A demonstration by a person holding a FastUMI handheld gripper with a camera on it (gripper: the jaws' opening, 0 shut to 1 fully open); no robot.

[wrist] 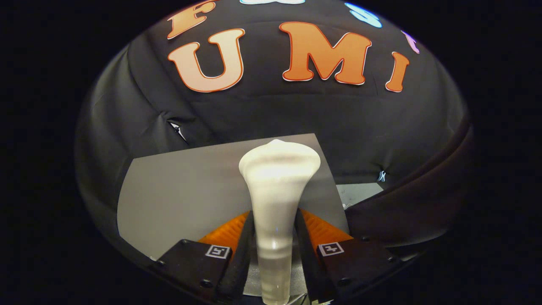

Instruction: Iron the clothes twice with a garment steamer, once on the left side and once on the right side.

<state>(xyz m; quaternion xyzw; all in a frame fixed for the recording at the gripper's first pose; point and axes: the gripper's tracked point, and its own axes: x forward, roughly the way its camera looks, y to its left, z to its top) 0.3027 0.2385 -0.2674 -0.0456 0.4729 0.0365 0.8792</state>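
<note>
Gripper view: we are seeing gripper (pixel 274 237) fingers pinching white garment steamer (pixel 277 190) handle from both sides, steamer head flaring just beyond fingertips, pointing over grey cloth (pixel 178 195) lying ahead.

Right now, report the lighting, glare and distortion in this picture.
Gripper view: fisheye bends the booth wall into a dome; the white steamer, clamped in the gripper, is overexposed with glare on its head and handle and slightly soft; the grey cloth is evenly lit; the edges fall dark.
</note>
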